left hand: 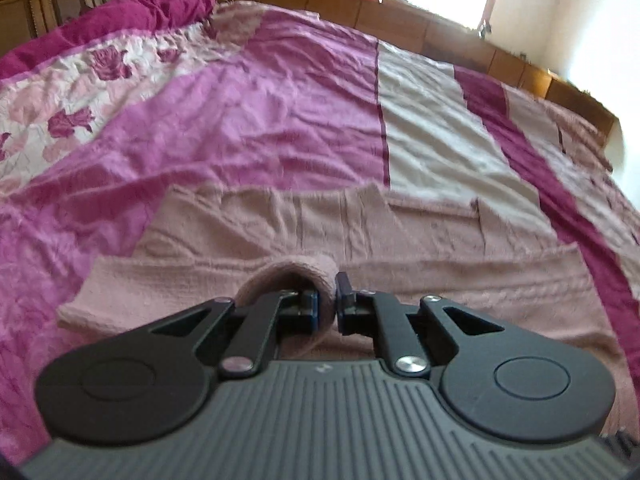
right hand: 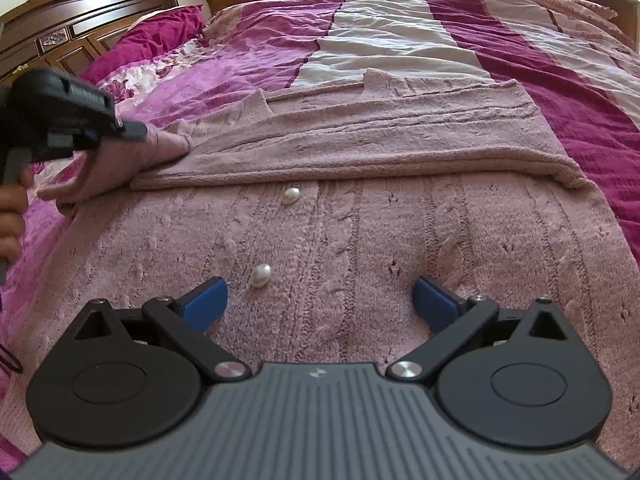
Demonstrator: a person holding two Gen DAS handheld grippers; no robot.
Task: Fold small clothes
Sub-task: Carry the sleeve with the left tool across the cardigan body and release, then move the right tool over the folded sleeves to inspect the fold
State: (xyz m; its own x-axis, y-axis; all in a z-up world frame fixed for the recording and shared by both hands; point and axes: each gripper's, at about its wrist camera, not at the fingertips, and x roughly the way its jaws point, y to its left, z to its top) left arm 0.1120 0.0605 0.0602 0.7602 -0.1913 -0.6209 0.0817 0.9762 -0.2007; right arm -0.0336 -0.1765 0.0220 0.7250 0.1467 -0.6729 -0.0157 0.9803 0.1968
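Observation:
A pink cable-knit cardigan with pearl buttons lies spread on the bed, its far part folded over on itself. My left gripper is shut on a pinch of the cardigan's edge and holds it slightly lifted; it also shows at the left of the right wrist view, gripping the left side of the fold. My right gripper is open and empty, its blue pads low over the cardigan's near part, close to a button.
The bed carries a magenta, pink and white striped cover with a rose-print part. A dark pink pillow and a wooden headboard are at the left. Wooden shelving runs along the far side.

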